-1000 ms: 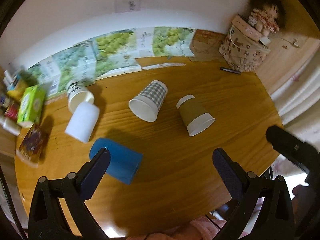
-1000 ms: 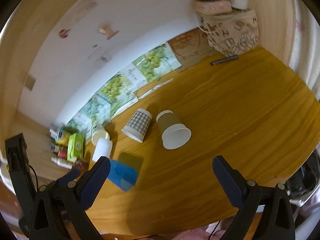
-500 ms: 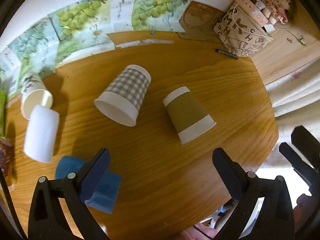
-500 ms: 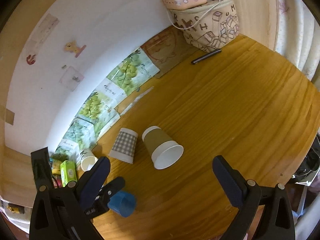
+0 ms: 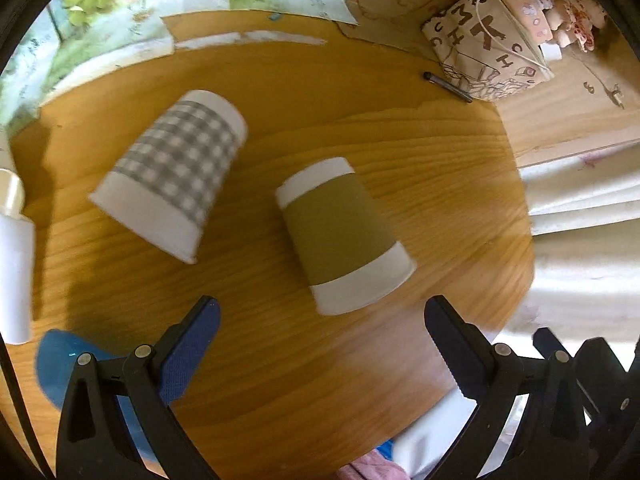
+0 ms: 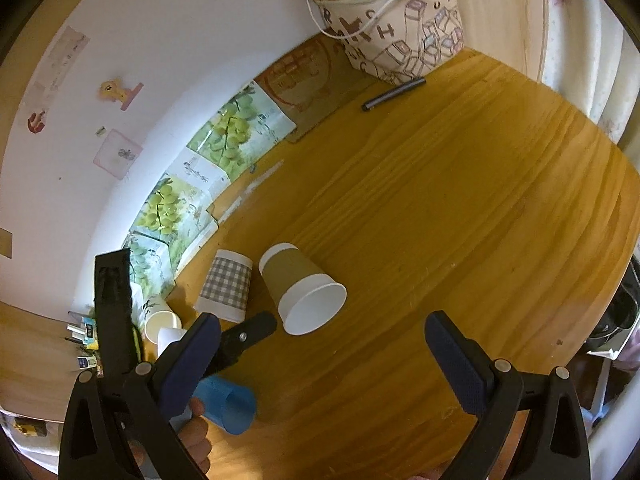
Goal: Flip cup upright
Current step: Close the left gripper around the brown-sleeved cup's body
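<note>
Several paper cups lie on their sides on the wooden table (image 5: pixel 280 380). A brown-sleeved cup (image 5: pixel 344 236) lies just ahead of my open, empty left gripper (image 5: pixel 320 320), its mouth toward me; it also shows in the right wrist view (image 6: pixel 302 294). A grey checked cup (image 5: pixel 176 176) lies to its left, also seen from the right (image 6: pixel 226 286). A blue cup (image 5: pixel 56 364) lies behind my left finger, also in the right wrist view (image 6: pixel 226 402). My right gripper (image 6: pixel 320 344) is open and empty, higher above the table.
Two white cups (image 5: pixel 14 240) lie at the far left. A printed fabric basket (image 5: pixel 488 56) and a black pen (image 5: pixel 448 86) sit at the back right. Grape-print papers (image 6: pixel 228 132) line the wall. The table's edge (image 5: pixel 524 240) is close on the right.
My left gripper has moved down and forward toward the brown-sleeved cup, which now looks much larger. My right gripper has shifted a little closer to the table. No cup has moved.
</note>
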### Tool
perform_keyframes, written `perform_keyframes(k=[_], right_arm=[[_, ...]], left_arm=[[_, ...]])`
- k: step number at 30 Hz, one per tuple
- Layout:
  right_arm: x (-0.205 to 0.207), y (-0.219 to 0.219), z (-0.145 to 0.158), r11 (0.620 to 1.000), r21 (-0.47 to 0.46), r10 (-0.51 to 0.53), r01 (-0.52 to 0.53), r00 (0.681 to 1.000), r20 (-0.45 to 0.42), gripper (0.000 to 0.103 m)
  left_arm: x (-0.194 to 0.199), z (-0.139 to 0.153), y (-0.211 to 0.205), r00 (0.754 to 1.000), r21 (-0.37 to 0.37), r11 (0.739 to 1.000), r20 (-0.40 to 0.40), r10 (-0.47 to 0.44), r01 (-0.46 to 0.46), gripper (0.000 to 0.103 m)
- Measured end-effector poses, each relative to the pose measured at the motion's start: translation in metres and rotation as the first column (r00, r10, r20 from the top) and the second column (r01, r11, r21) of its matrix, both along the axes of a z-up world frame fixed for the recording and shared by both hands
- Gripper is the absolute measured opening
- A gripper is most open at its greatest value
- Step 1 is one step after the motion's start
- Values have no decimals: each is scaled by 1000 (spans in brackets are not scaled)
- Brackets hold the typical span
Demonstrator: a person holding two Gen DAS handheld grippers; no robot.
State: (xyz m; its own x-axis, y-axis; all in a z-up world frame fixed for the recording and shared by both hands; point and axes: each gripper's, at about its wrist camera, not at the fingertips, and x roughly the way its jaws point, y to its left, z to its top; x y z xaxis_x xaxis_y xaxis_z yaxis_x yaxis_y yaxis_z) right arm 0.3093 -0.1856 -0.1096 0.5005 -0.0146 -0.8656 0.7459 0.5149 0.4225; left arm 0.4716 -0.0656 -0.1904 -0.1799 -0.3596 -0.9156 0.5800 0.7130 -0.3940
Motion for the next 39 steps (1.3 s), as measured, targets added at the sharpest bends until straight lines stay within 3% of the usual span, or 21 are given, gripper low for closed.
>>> perform_keyframes(k=[4,17,27,39], right_arm=[[-2,-10,-5,1000,29,-3,3,1000,-2,102],[-6,-47,-16,995,93,27,-27,1000,3,102],[-10,-71,-21,988,121,97,-99,995,22,102],[-21,-75,-26,967,160,197,-199,980,31,98]], left_arm=[[0,-9,-7,999,0,1000,-39,31,-31,102],[-2,-29,-23,990,55,991,-54,128,-125,98],[-16,-27,-22,981,57,979,-10,196,-195,75],[-45,-17,-16,977,60,979,95,191,-197,74]])
